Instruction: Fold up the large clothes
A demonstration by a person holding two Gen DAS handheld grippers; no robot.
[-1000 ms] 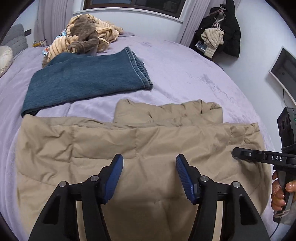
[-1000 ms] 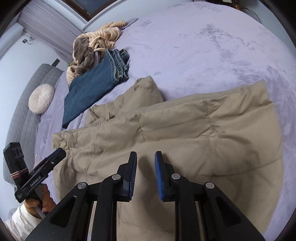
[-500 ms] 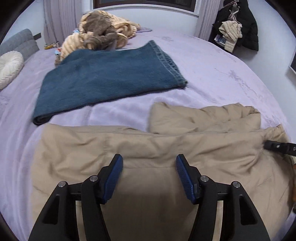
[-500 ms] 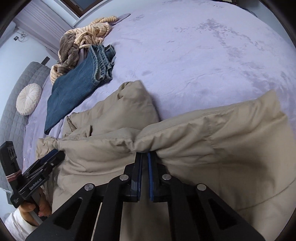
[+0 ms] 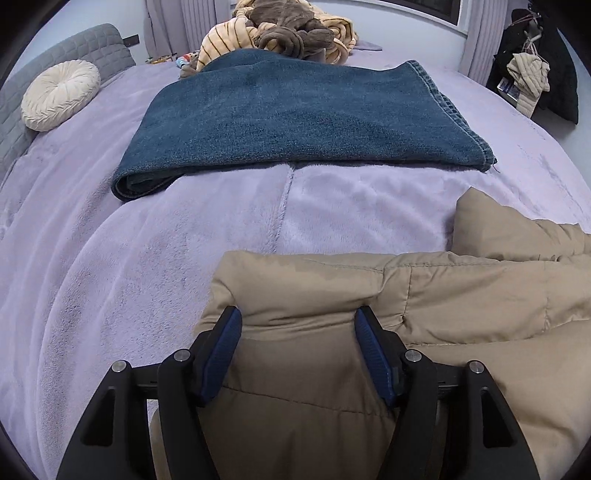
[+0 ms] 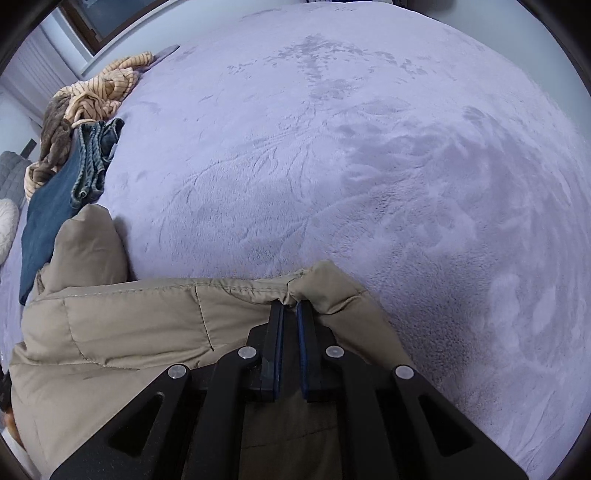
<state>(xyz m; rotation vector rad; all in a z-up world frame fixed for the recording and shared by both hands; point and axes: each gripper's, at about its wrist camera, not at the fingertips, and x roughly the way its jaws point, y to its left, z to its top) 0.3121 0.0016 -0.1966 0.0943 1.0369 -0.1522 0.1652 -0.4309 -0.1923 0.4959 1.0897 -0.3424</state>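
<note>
Jeans [image 5: 295,118]: we see them folded already.
Coat [image 5: 424,295]: we judge the fold just begun.
Left gripper [image 5: 297,332]: spread around the coat edge.
Right gripper [image 6: 290,314]: pinching the coat edge.

No readable text, label, brand or number shows in either view

Wide bed [image 5: 258,221] under a plush lavender cover, seam running down its middle. At its head, grey quilted headboard [image 5: 74,48] with a round cream pleated cushion [image 5: 61,95] leaning against it. Beyond the bed, pale curtains [image 5: 173,22] and a dark window [image 5: 424,11] over a white sill. Right of the bed, dark coats [image 5: 543,62] hanging by a white wall. Soft, even light.
</note>
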